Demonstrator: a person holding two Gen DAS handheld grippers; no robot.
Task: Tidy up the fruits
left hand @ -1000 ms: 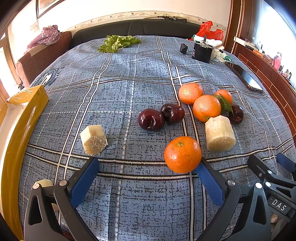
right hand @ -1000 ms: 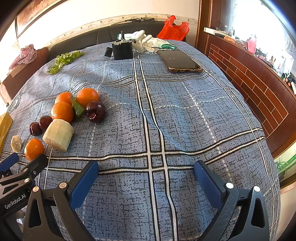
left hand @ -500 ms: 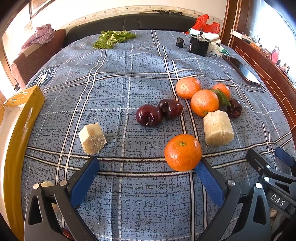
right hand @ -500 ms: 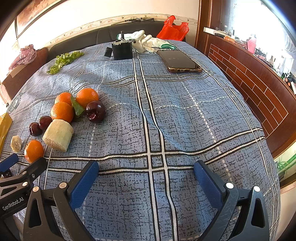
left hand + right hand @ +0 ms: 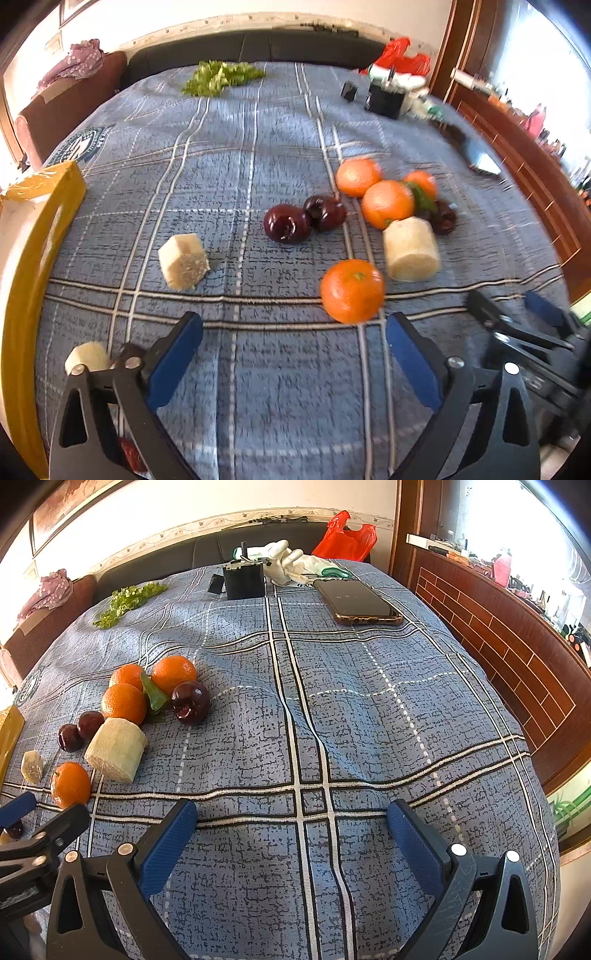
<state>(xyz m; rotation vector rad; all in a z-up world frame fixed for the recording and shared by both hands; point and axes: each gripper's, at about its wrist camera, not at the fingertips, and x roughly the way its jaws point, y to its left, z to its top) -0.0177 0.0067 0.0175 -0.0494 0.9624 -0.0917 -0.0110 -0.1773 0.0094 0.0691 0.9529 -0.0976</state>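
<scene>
No brand or label can be read in either view: the cloth (image 5: 258, 155) carries a round crest near its far left corner, but its lettering is too small and blurred to make out, and the white marks on the right gripper's body in the left view are smeared.

Your left gripper (image 5: 293, 347) hangs low over the near part of the cloth, fingers pointing toward the far end, jaws spread wide with nothing between them. Its right blue pad (image 5: 413, 363) sits just short of the nearest orange (image 5: 352, 291); whether they touch cannot be told. Your right gripper (image 5: 291, 836) is level with it, off to the right over bare cloth, jaws equally released and empty.

The fruit lies in a loose cluster ahead of your left gripper. Beyond the nearest orange rests a pale peeled chunk (image 5: 410, 248), then three more oranges (image 5: 387, 204) grouped with a green leaf (image 5: 153, 696). Two dark plums (image 5: 288, 223) sit side by side left of them, and a third plum (image 5: 190, 702) lies on the right edge of the group. A smaller pale wedge (image 5: 183, 256) sits apart to the left, and another pale piece (image 5: 88, 356) pokes out behind your left finger. A yellow box (image 5: 33, 258) runs along the left edge. A phone (image 5: 356, 603) lies far right.
</scene>
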